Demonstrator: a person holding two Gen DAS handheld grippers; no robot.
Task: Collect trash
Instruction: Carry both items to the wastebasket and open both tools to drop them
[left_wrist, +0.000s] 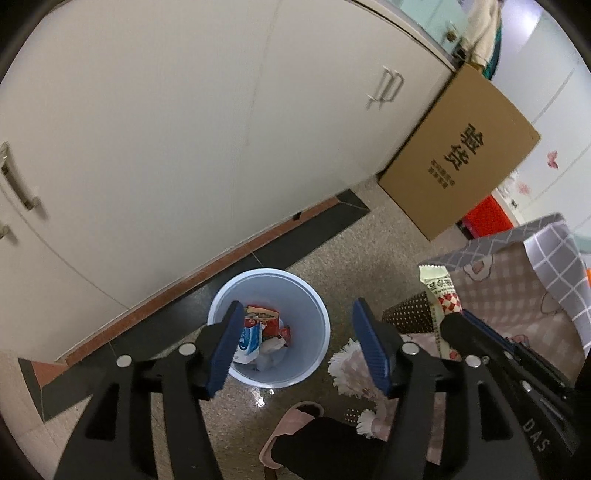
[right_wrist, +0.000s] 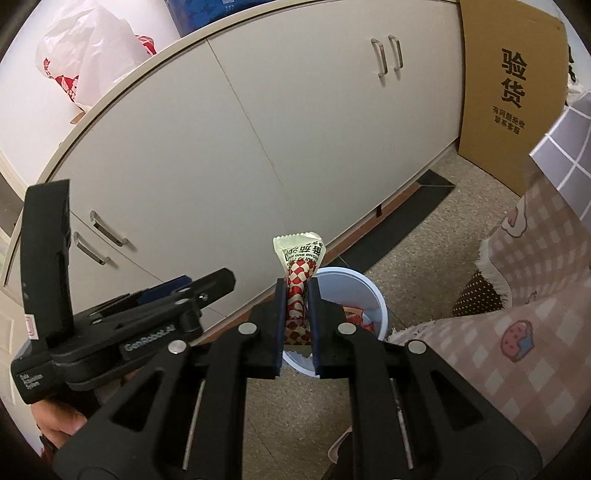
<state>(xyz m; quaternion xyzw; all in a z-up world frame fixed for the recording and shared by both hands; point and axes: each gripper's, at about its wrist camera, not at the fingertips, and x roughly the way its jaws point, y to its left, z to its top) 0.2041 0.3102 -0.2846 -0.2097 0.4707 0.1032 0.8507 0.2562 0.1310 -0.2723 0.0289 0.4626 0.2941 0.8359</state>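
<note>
A light blue trash bin (left_wrist: 314, 332) stands on the floor by the cabinet, with several wrappers (left_wrist: 264, 326) inside. My left gripper (left_wrist: 295, 345) hangs open and empty above the bin. My right gripper (right_wrist: 298, 295) is shut on a cream and red-checkered snack wrapper (right_wrist: 301, 258), held upright just in front of the bin (right_wrist: 369, 295). The wrapper also shows in the left wrist view (left_wrist: 441, 295), right of the bin. The left gripper shows in the right wrist view (right_wrist: 192, 291), to the left.
White cabinet doors (left_wrist: 184, 129) run behind the bin. A cardboard box (left_wrist: 461, 155) leans at the right. A checkered tablecloth (right_wrist: 517, 295) hangs at the right. A pink slipper (left_wrist: 291, 424) and a dark leg are below the bin.
</note>
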